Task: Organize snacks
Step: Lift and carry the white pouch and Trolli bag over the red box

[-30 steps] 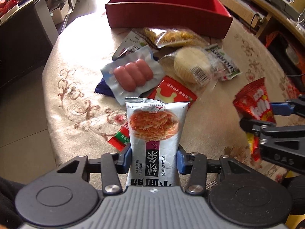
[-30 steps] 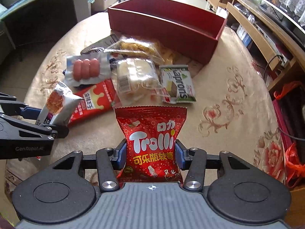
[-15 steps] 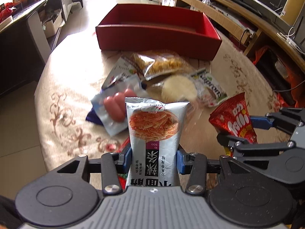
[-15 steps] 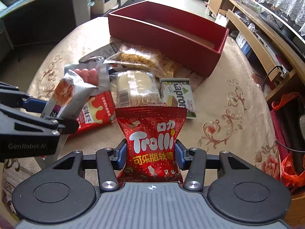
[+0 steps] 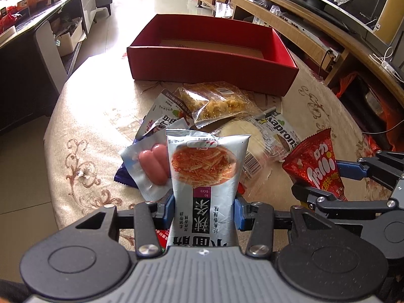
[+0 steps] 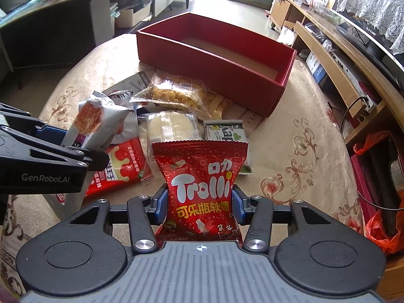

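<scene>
Both claws had lifted toward the far red box [image 5: 212, 48]: left claw [image 5: 204, 208] pinching the silver noodle packet [image 5: 205, 174], right claw [image 6: 199, 202] pinching the Trolli bag [image 6: 200, 184], ready for boxing.

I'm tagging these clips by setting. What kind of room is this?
Most likely a home living room: a round table with a floral cloth, a long low TV cabinet along the wall, and a lace curtain.

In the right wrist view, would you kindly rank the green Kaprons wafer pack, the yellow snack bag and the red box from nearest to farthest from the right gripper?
1. Kaprons wafer pack, just beyond the right gripper.
2. Yellow snack bag, farther back, slightly left.
3. Red box, at the table's far side.
</scene>
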The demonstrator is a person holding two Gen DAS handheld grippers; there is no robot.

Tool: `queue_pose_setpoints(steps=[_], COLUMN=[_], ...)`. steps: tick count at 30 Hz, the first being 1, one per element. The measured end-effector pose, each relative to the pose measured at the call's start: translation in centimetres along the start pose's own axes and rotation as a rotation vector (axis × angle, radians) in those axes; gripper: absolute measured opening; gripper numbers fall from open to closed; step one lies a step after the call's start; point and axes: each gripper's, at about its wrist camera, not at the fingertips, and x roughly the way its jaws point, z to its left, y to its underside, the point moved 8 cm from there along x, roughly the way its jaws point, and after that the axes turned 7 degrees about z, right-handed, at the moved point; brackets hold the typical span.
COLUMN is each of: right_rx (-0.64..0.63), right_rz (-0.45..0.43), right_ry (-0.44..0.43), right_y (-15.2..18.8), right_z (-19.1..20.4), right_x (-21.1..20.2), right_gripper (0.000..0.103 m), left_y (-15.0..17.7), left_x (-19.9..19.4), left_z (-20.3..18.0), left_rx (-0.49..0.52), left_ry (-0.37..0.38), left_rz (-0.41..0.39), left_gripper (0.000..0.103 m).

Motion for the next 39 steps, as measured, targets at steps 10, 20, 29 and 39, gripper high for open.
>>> queue_pose_setpoints(steps=[10,20,29,39], right_rx=[0.004,0.017,0.029,0.078], right_rz=[-0.037,-0.064,-0.09,-0.112], right_ry=[0.036,0.055,0.069,0.059], right_y=[-1.1,-2.6,-4.1,-7.2], right_z=[-0.6,-1.5,-2.4,-4.4], right_x=[-0.4,-0.5,-0.4,0.2], right_gripper=[0.057,0.057,0.057,0.057], left_y=[-1.6,-3.7,-6.0,-11.0], left_x=[0.1,0.1,0.3,0.3], left_z=[-0.1,-0.4,-1.0,-1.1], left_rx=[0.004,0.016,0.03,0.024], left_ry=[-0.005,-0.007,-0.005,-0.011], left_rz=[-0.025,-0.052,-0.083,-0.15], left_gripper=[0.041,0.041,0.041,0.041])
